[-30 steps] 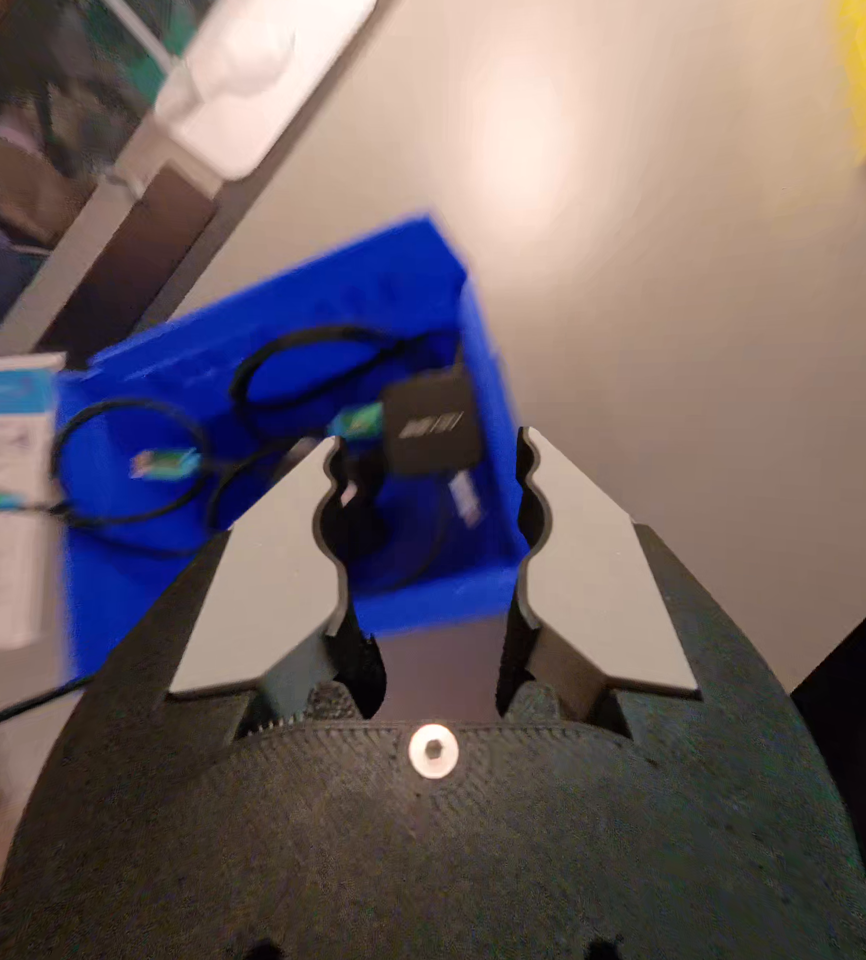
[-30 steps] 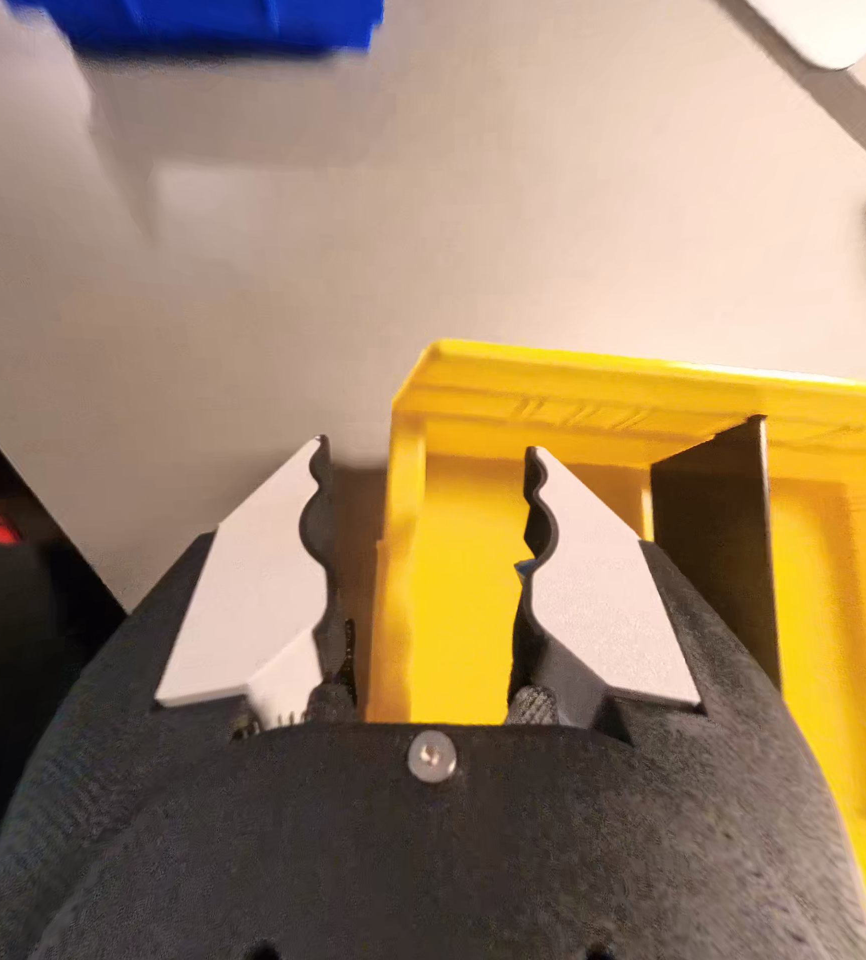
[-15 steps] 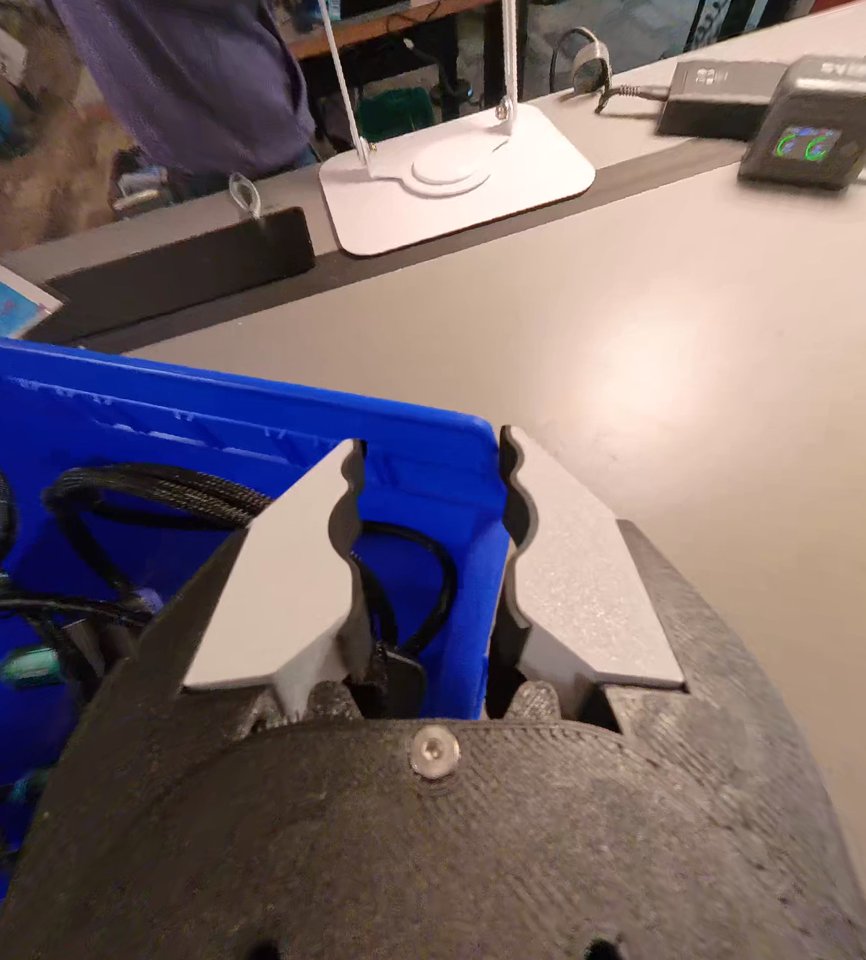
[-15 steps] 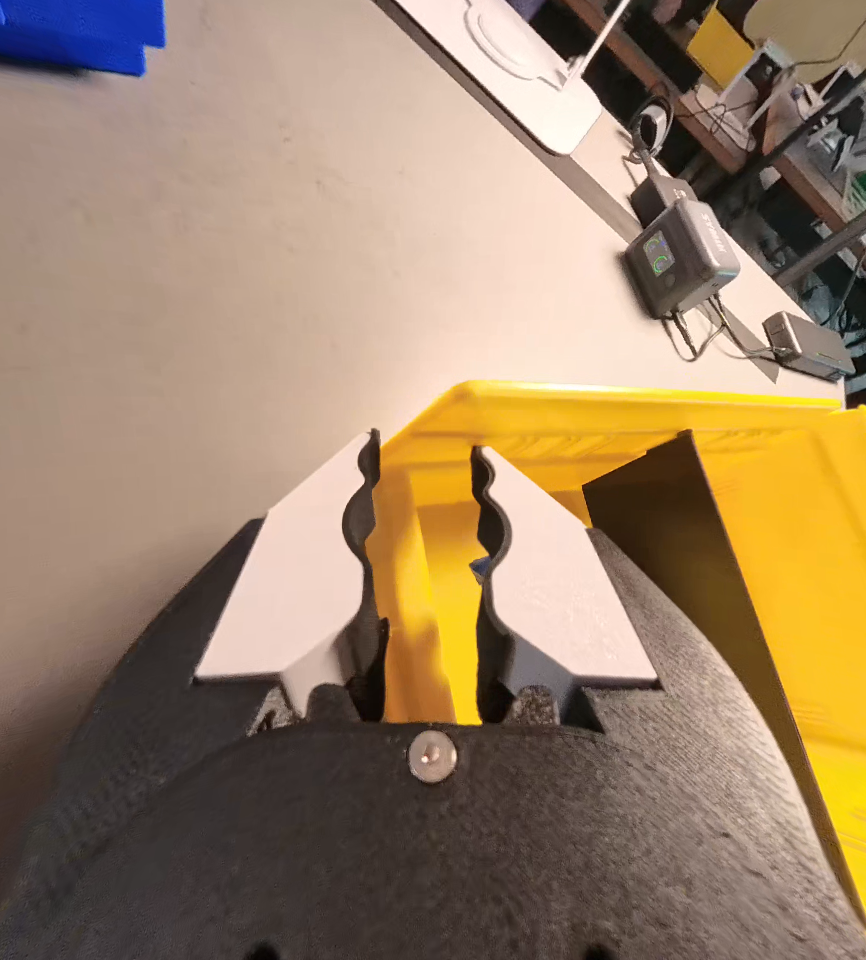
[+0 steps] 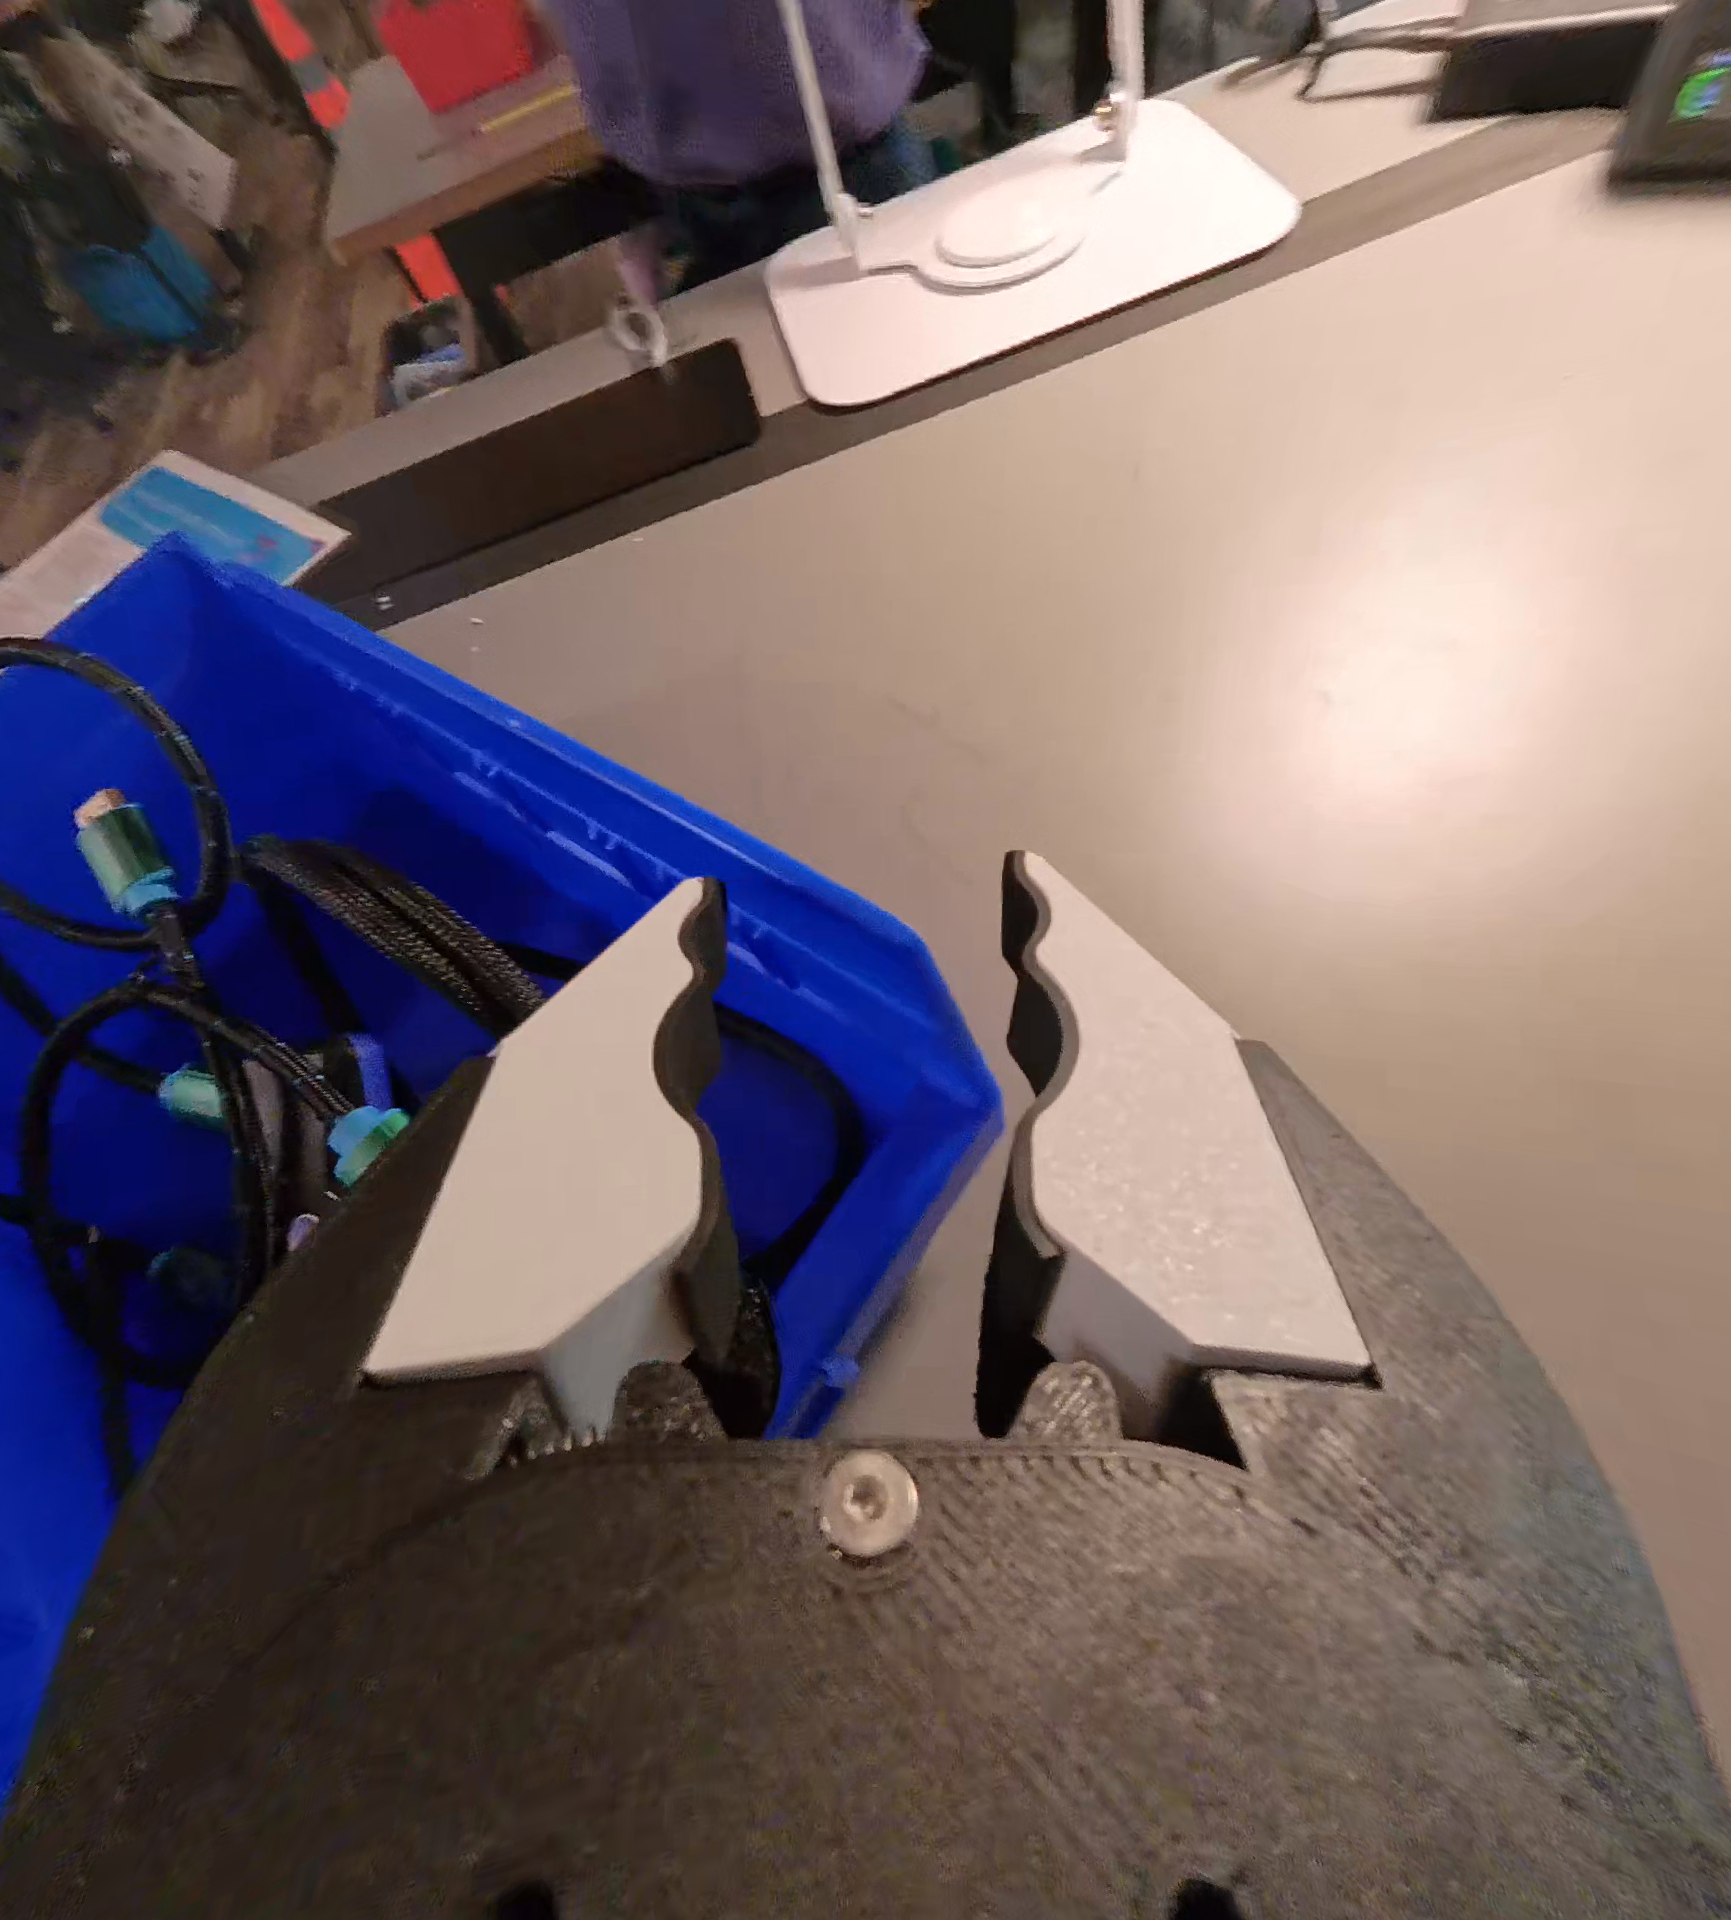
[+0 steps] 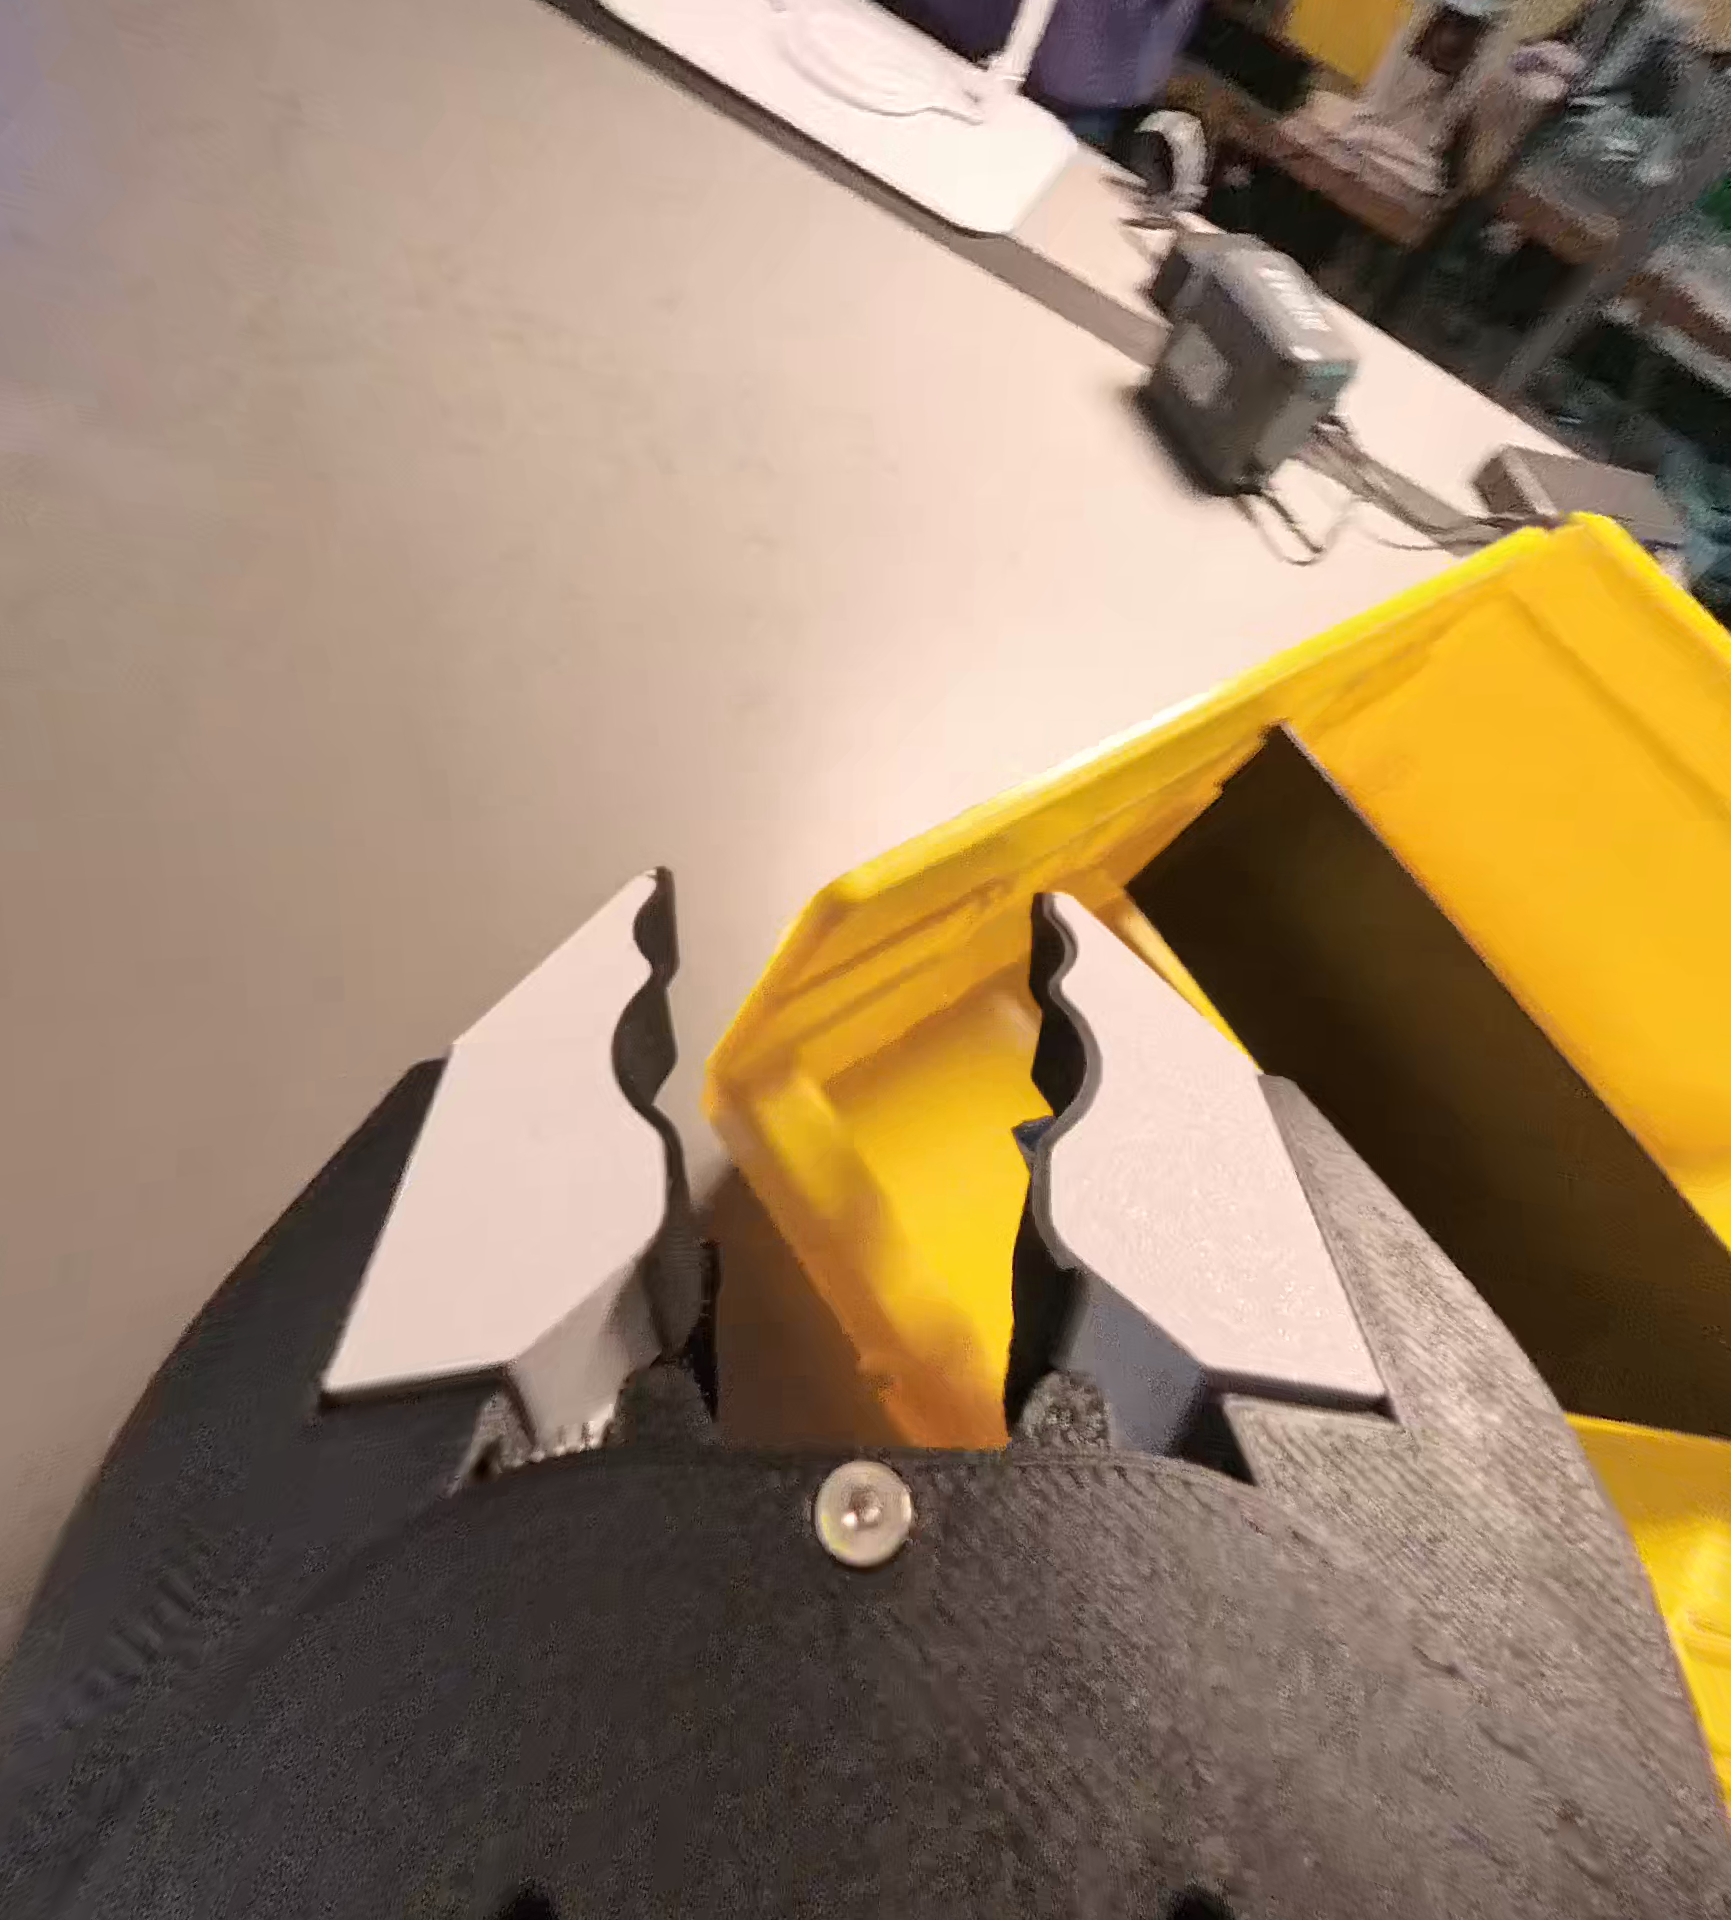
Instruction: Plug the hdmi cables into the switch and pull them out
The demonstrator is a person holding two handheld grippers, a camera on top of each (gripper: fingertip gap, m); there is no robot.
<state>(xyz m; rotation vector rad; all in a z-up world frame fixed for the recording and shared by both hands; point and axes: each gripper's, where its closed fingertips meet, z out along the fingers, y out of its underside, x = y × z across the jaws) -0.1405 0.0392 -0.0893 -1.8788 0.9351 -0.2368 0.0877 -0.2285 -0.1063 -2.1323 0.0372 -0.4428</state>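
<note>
A blue bin [image 5: 549, 790] at the left of the left wrist view holds several black braided cables [image 5: 393, 914] with teal plug ends [image 5: 118, 847]. I cannot make out the switch. My left gripper [image 5: 856, 894] is open and straddles the bin's near right corner: one finger is over the inside, the other over the table. In the right wrist view, my right gripper [image 6: 850, 888] is open and straddles the left corner of a yellow bin [image 6: 1463, 748] with a black divider [image 6: 1412, 1091]. Nothing is held.
The grey table [image 5: 1360, 623] stretches between the bins. At its far edge stand a white lamp base [image 5: 1027, 239], a black strip [image 5: 549, 447], a paper sheet [image 5: 196, 520] and a dark device [image 6: 1245, 364] with wires. A person in purple [image 5: 726, 73] stands behind. My right tips are roughly 30 cm from the dark device [image 6: 1245, 364].
My right gripper's jaws, narrow around the yellow bin's wall half a second ago, have opened wide. My left gripper has shifted to the blue bin's corner. Both views have swung.
</note>
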